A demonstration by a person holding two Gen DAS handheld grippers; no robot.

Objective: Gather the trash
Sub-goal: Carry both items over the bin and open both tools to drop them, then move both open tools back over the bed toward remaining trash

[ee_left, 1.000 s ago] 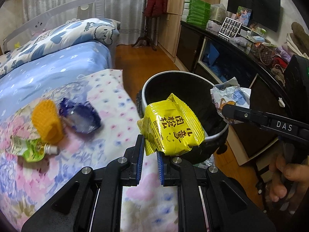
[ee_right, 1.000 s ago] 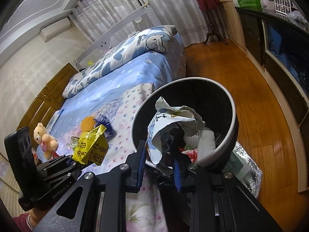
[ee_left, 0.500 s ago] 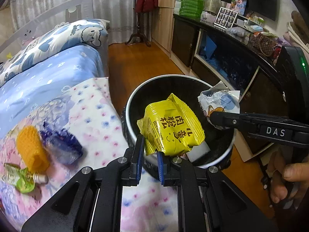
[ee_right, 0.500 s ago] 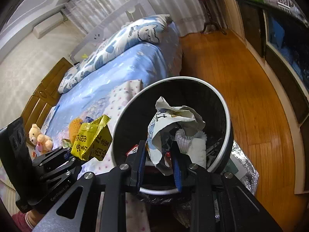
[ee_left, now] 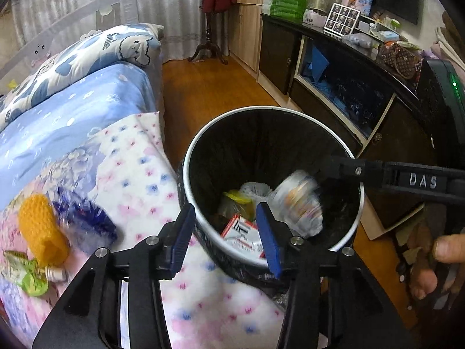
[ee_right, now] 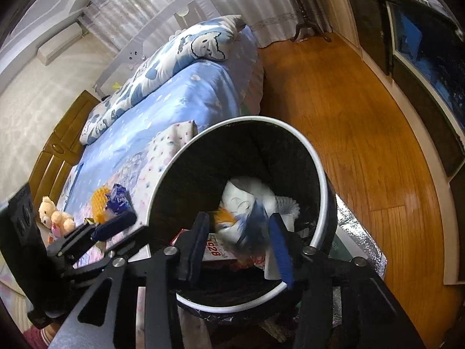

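A black trash bin (ee_left: 343, 145) with a white rim stands beside the bed (ee_left: 72, 107); it also shows in the right wrist view (ee_right: 316, 157). My left gripper (ee_left: 225, 237) is open and empty over the bin's near rim. My right gripper (ee_right: 239, 240) is open over the bin. A blurred white and blue wrapper (ee_left: 302, 203) drops inside the bin, also in the right wrist view (ee_right: 247, 212). The yellow wrapper (ee_left: 237, 197) lies in the bin among other trash. An orange item (ee_left: 40, 229), a blue wrapper (ee_left: 87, 221) and a green pouch (ee_left: 26, 273) lie on the floral blanket.
A dark cabinet (ee_left: 348, 81) with clutter on top runs along the right. Wooden floor (ee_right: 363, 122) lies beyond the bin. A coat stand (ee_left: 207, 14) stands at the back. A teddy bear (ee_right: 53, 213) sits on the bed.
Both grippers opened. The yellow wrapper left my left gripper and lies in the bin. The white and blue wrapper left my right gripper and is falling into the bin.
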